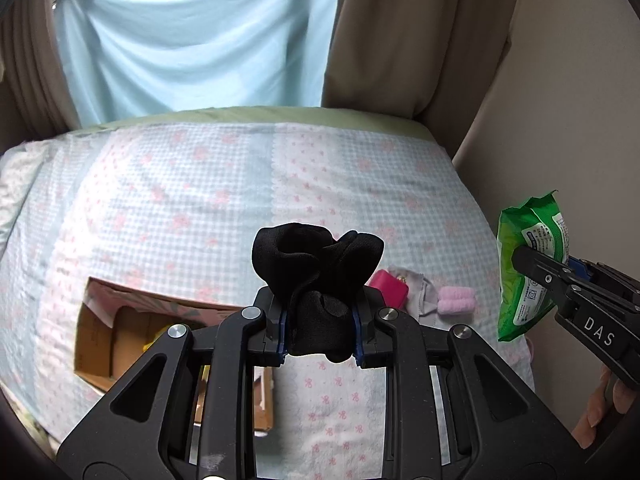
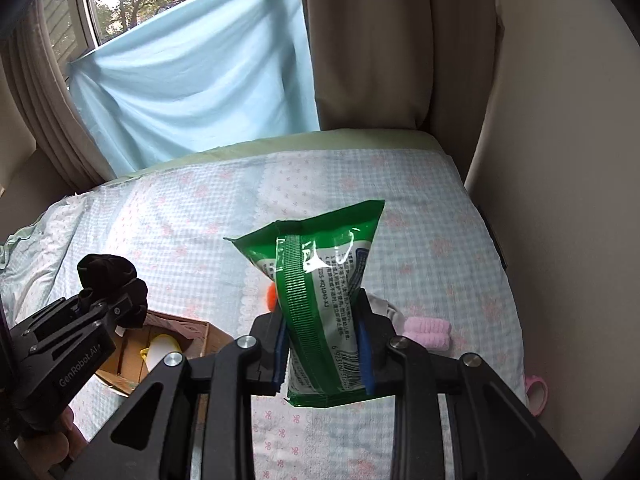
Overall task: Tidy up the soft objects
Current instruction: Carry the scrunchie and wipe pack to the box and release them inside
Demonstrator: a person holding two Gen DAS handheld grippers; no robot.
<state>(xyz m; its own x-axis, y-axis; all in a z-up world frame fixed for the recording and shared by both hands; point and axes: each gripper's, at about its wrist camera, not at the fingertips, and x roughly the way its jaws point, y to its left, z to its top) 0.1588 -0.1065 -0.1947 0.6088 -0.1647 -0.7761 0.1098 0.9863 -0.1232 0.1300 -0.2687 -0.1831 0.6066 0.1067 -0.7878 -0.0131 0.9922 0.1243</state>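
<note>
My left gripper (image 1: pixel 320 326) is shut on a black scrunchie (image 1: pixel 316 268) and holds it above the bed, just right of an open cardboard box (image 1: pixel 104 344). In the right wrist view the left gripper (image 2: pixel 102 304) with the scrunchie (image 2: pixel 112 276) hangs over the box (image 2: pixel 200 336). My right gripper (image 2: pixel 324 344) is shut on a green wet-wipes pack (image 2: pixel 320 280) held upright above the bed; it also shows in the left wrist view (image 1: pixel 528 272). A yellow and white object (image 2: pixel 162 350) lies in the box.
On the checked bedspread (image 1: pixel 180 200) lie a pink case (image 1: pixel 388 284), a grey-white cloth (image 1: pixel 424 300) and pink fluffy rolls (image 1: pixel 456 300). An orange item (image 2: pixel 271 296) peeks behind the pack. A pink tape roll (image 2: pixel 536 394) sits by the wall. Curtains hang behind.
</note>
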